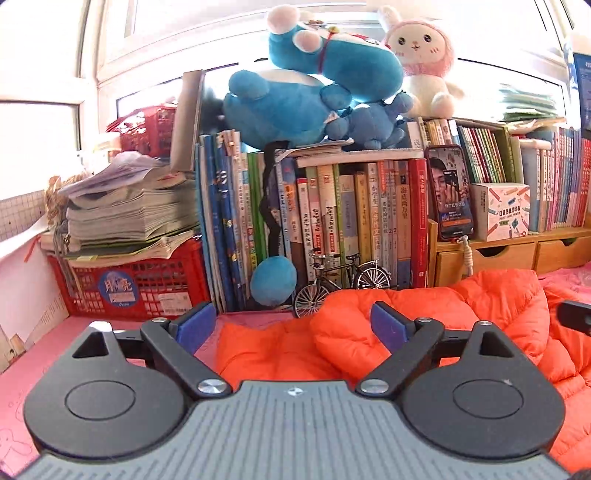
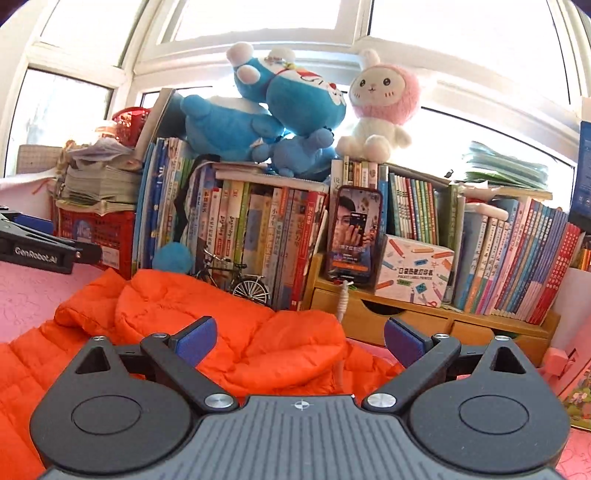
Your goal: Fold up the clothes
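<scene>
Left wrist view: the jacket [image 1: 424, 332] lies bunched on the pink mat [image 1: 110, 332] from 12 to 4 o'clock. Left gripper [image 1: 291, 325] and right gripper [image 2: 299, 338] gape wide, empty. Puffy, light, slippery; pinch a hem or seam.

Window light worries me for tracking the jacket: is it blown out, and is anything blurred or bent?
Left wrist view: window blown white, plush toys backlit, orange jacket sharp. Right wrist view: same glare, window frames bowed by the fisheye, jacket evenly lit.
</scene>
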### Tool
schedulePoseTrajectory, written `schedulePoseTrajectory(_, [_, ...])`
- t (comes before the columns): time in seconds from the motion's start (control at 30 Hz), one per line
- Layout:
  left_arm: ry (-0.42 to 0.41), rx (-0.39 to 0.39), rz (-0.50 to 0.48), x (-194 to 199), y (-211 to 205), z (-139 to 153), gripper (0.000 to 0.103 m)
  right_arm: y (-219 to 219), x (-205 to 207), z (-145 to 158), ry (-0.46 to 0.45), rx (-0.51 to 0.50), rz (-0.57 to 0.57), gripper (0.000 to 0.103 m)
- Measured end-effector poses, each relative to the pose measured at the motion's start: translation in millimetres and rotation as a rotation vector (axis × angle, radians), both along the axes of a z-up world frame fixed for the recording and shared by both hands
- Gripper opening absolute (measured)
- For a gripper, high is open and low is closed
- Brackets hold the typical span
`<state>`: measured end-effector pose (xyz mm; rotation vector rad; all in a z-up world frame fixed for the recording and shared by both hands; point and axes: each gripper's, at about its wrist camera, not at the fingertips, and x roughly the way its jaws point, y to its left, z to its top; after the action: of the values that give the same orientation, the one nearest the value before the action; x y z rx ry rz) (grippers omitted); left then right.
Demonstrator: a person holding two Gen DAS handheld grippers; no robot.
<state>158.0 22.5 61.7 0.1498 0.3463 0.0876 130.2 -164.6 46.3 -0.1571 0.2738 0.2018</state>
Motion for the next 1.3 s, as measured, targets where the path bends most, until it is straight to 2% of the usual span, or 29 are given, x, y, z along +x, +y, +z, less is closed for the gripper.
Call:
schedulePoseTrajectory(0.1, [0.087,0.085,-0.013,16.5,-25.5,-25.1,0.092,20.0,32.4,-17.7,0.118,0.000,-0.018,0.098])
schedulePoseTrajectory(0.27, [0.201,0.159,-0.032,22.7,-34.7,-68.2,0.093,32.2,37.0,-64.1,0.218,-0.145,-0.050,0.098])
schedulePoseTrajectory(0.33, [0.220,0.165,-0.041,23.1,-35.1,-74.7,0.093,27.2,38.3,-78.5,0.278,-0.129,-0.039,0.101])
schedulePoseTrajectory(0.47, [0.244,0.170,-0.049,22.6,-37.2,-83.7,0.094,15.4,47.6,-88.5,0.362,-0.048,-0.029,0.103])
schedulePoseTrajectory(0.63, [0.251,0.152,-0.043,25.3,-37.8,-84.4,0.096,9.4,56.8,-92.9,0.411,0.003,-0.014,0.103])
schedulePoseTrajectory(0.73, [0.259,0.122,-0.039,26.3,-33.6,-84.0,0.099,8.2,55.4,-89.4,0.410,0.012,-0.023,0.103])
schedulePoseTrajectory(0.83, [0.261,0.117,-0.036,26.4,-33.5,-84.4,0.100,13.7,28.0,-77.1,0.359,-0.033,-0.058,0.103])
schedulePoseTrajectory(1.0, [0.258,0.125,-0.032,27.0,-34.9,-84.8,0.100,1.7,-68.1,-51.2,0.226,-0.033,0.062,0.103])
schedulePoseTrajectory(1.1, [0.242,0.113,-0.040,20.5,-29.9,-78.7,0.101,-13.9,-126.1,-46.9,0.173,-0.054,0.101,0.103])
schedulePoseTrajectory(1.2, [0.213,0.074,-0.061,-2.7,-12.5,-61.8,0.100,-32.8,-173.1,-45.4,0.152,-0.068,0.082,0.103])
schedulePoseTrajectory(1.3, [0.136,0.031,-0.133,-59.3,13.7,-40.5,0.100,-57.4,-208.7,-44.0,0.167,-0.053,0.019,0.103])
